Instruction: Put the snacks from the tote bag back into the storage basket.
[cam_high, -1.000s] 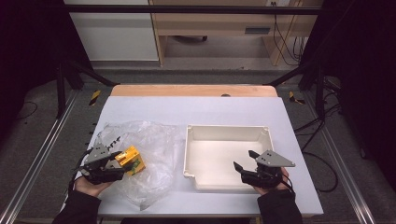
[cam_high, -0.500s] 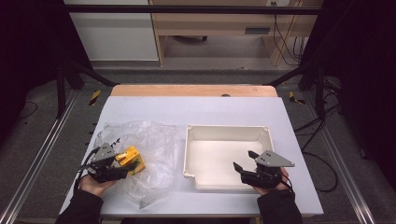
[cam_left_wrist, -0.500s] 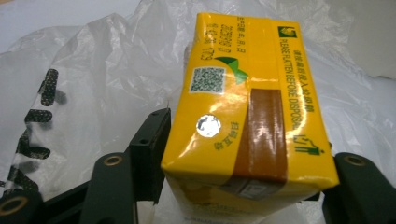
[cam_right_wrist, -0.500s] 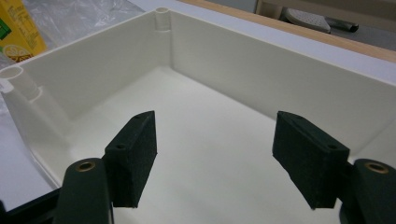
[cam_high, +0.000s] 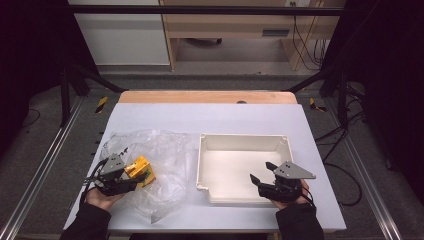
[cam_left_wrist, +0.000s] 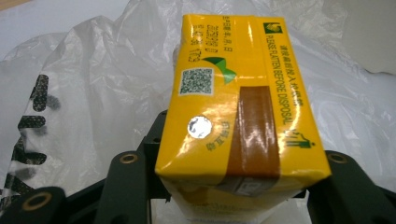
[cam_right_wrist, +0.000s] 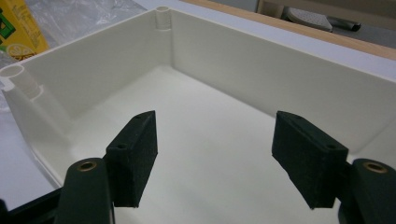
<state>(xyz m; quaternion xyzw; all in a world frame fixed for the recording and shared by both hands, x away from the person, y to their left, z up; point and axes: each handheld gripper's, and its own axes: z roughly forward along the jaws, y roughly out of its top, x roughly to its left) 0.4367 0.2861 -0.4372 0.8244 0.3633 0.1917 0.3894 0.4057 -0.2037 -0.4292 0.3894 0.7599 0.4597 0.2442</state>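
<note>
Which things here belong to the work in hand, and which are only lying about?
In the work:
- yellow drink carton, between the jaws of the left gripper, which have just been closing
- clear plastic bag under it
- white tray, right gripper open over it

Lying about:
- yellow-black objects beside the table
- cables behind

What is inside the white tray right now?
Nothing lies in the white tray: its bare floor shows in the high view and the right gripper view. The right gripper hangs open over its near edge and covers a small patch of floor in the high view.
</note>
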